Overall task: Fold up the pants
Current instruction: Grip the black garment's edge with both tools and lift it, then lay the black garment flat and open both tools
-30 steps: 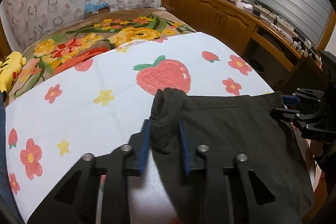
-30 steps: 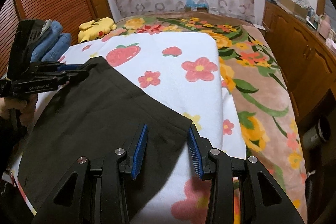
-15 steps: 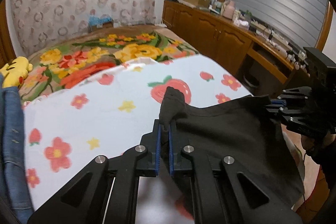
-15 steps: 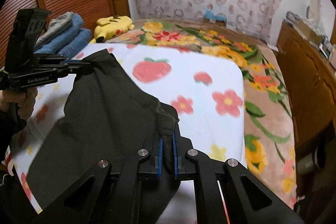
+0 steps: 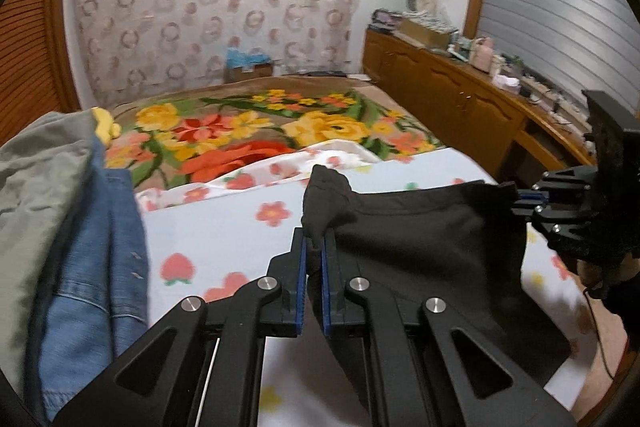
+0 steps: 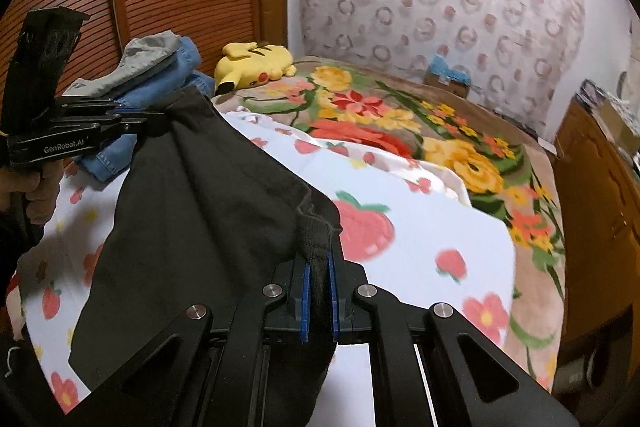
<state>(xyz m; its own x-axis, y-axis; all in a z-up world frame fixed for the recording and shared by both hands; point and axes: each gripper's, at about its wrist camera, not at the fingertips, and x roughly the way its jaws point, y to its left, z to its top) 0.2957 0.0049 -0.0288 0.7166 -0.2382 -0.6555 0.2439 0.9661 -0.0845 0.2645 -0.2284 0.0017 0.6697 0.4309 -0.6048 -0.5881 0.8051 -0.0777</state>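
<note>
while both grippers are clamped down, the left gripper (image 5: 314, 259) pinches one bunched corner of the black pants (image 5: 432, 239) and the right gripper (image 6: 318, 271) bites the other corner, so the top edge hangs stretched between them above the strawberry sheet (image 6: 420, 227) with the rest draping down onto it. risk from here, i'd say: each grip is only on a small wad of fabric, so pulling the hands apart too hard could slip a corner out. also the folded clothes pile (image 5: 80, 227) sits just beside the left side, easy to snag or knock.
</note>
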